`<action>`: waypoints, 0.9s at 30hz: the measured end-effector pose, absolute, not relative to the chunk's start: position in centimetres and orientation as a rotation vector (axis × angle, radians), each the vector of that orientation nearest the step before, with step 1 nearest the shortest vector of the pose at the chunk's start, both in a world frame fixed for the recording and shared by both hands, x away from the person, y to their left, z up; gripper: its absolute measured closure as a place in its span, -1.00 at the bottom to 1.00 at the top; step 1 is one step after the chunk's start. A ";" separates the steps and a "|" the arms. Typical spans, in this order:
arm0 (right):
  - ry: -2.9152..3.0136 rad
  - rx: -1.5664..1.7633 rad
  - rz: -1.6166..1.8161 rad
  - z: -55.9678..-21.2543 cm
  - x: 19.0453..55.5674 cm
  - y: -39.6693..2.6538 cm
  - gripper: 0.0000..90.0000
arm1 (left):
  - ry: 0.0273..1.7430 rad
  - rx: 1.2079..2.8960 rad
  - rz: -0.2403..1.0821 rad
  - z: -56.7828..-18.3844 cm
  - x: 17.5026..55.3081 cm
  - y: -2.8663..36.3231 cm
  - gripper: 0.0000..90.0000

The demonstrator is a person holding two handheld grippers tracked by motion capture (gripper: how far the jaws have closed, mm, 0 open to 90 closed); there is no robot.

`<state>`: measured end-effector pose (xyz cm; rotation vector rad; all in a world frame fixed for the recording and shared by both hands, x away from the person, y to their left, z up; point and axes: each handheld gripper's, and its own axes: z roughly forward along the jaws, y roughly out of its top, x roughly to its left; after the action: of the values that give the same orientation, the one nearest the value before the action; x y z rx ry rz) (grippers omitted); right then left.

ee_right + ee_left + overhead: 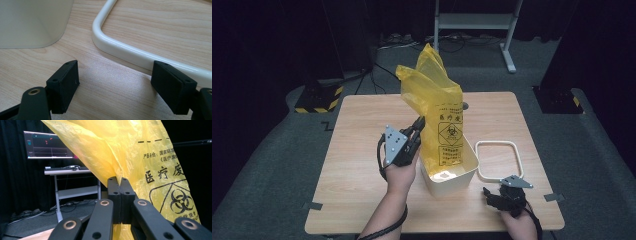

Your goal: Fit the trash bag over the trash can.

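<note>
The wooden tabletop [362, 165] carries a cream bin [464, 172], and the yellow biohazard bag [439, 120] stands half inside it, seemingly to line it. The left tool [418, 124] pinches the bag's edge, holding it upright. The white rim ring [497, 161] lies beside the bin, right tool [488, 193] wide and empty before it.

My jaws wide apart, low over wooden desk [110, 100], nothing between them. White rounded frame [125, 51] lies flat ahead, its corner bend near middle, bar running behind right jaw. Cream bin [32, 22] wall at upper left, standing on desk, apart from frame.
</note>
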<state>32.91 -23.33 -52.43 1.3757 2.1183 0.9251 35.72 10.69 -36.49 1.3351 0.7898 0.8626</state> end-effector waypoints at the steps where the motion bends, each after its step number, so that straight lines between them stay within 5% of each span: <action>1: 2.118 1.376 0.925 -52.4 32.9 -23.3 -0.50 | 0.786 1.343 0.874 -36.7 35.7 10.7 0.99; 27: 2.130 1.363 0.928 -52.4 32.9 -23.3 -0.50 | 0.778 1.464 0.818 -41.9 33.6 10.0 0.95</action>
<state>32.90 -23.32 -52.42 1.3631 2.1302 0.9283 33.59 10.02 -41.87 1.4639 0.7784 0.8181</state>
